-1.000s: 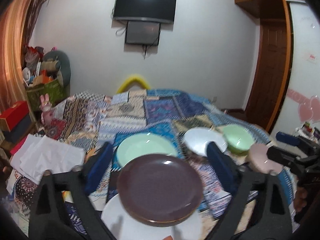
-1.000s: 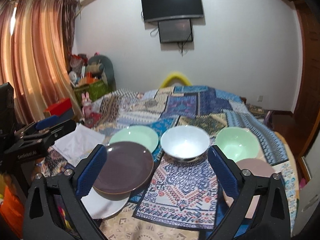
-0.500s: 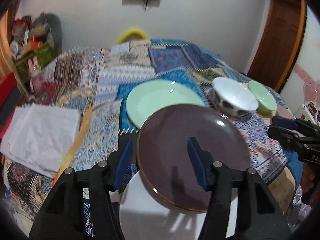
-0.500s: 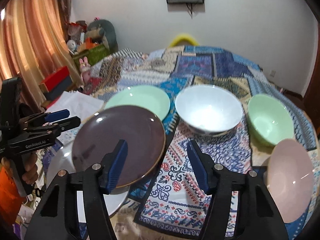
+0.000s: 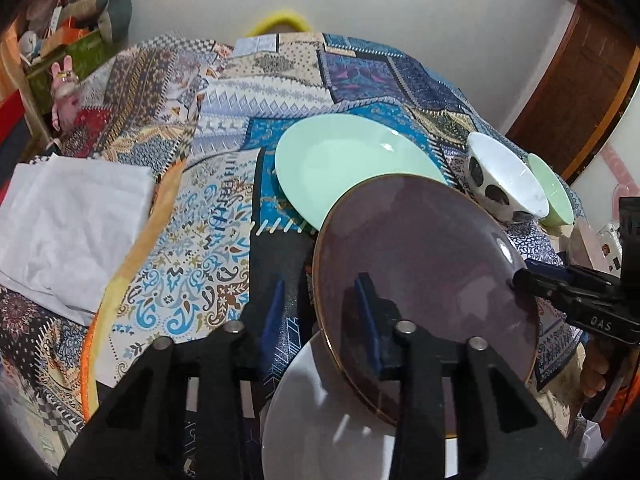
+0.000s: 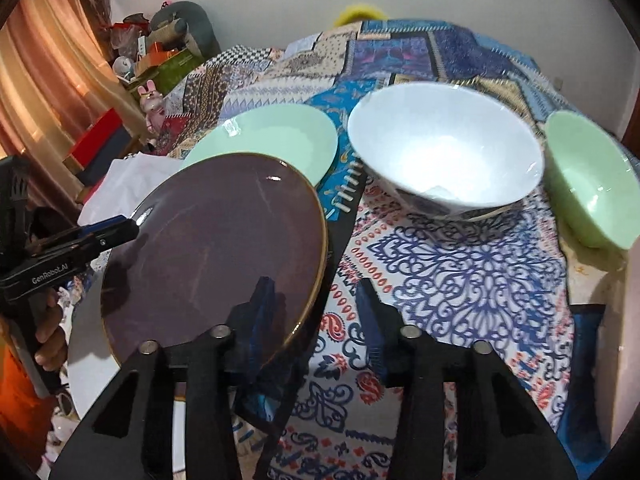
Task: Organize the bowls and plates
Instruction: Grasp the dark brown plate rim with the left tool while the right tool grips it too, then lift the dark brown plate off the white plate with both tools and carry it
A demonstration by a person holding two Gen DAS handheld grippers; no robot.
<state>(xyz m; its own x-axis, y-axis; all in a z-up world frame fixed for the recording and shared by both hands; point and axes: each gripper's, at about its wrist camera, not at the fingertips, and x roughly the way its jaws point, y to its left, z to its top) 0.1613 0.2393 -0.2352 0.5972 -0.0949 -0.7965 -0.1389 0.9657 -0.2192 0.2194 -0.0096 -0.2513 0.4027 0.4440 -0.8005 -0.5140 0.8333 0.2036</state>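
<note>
A dark purple plate (image 5: 432,264) (image 6: 216,248) with a gold rim lies tilted on a white plate (image 5: 320,420) (image 6: 86,344) at the near edge. My left gripper (image 5: 320,316) straddles its left rim, one finger under and one over; the jaws are closing, with a gap showing at the rim. My right gripper (image 6: 316,316) straddles the right rim the same way, also closing. Each gripper shows in the other's view: the right gripper (image 5: 520,276), the left gripper (image 6: 134,228). Behind lie a mint plate (image 5: 348,160) (image 6: 272,140), a white bowl (image 5: 504,184) (image 6: 444,156) and a green bowl (image 5: 550,192) (image 6: 592,188).
A patterned patchwork cloth (image 5: 192,264) covers the surface. A folded white cloth (image 5: 68,220) lies at the left. A pale pink plate (image 6: 628,340) sits at the right edge. Toys and boxes (image 6: 160,52) crowd the back left. A person's hand (image 6: 48,340) holds the left gripper.
Both grippers have come down and forward onto the purple plate, tilting more steeply downward. Their jaws have narrowed from wide apart to a small gap around the plate's rim.
</note>
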